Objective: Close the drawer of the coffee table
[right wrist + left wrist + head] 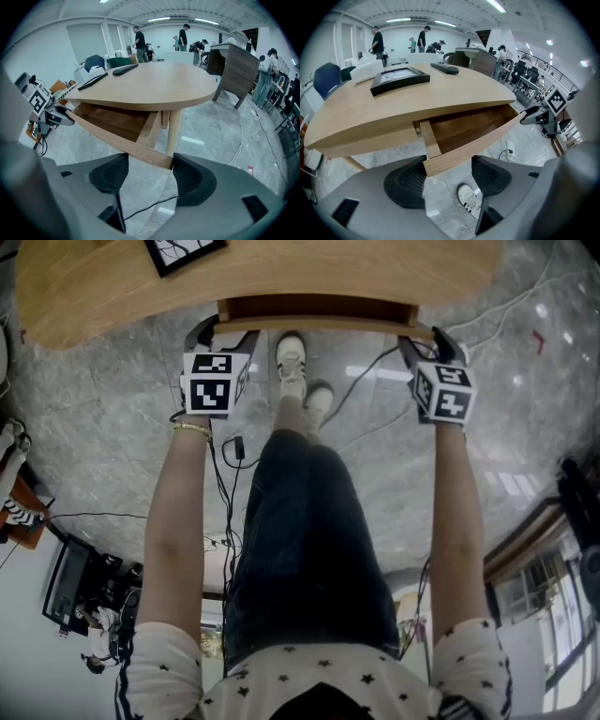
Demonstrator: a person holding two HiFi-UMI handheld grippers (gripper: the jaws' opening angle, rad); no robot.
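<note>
The wooden coffee table [112, 287] fills the top of the head view, and its drawer [319, 307] is pulled out toward me. My left gripper [225, 332] is at the left end of the drawer front [473, 145], open, with that end's corner between the jaws. My right gripper [424, 338] is at the drawer front's right end [152, 157], open too, its jaws either side of the corner. The drawer's inside [112, 121] looks empty. Each gripper appears in the other's view: the right gripper [543, 112] and the left gripper [47, 115].
A black picture frame [399, 77] and a dark remote [444, 68] lie on the tabletop. My feet [292, 357] stand under the drawer on grey marble floor, with cables [230, 512] trailing. Several people stand far behind, and a dark desk [234, 65] is at the right.
</note>
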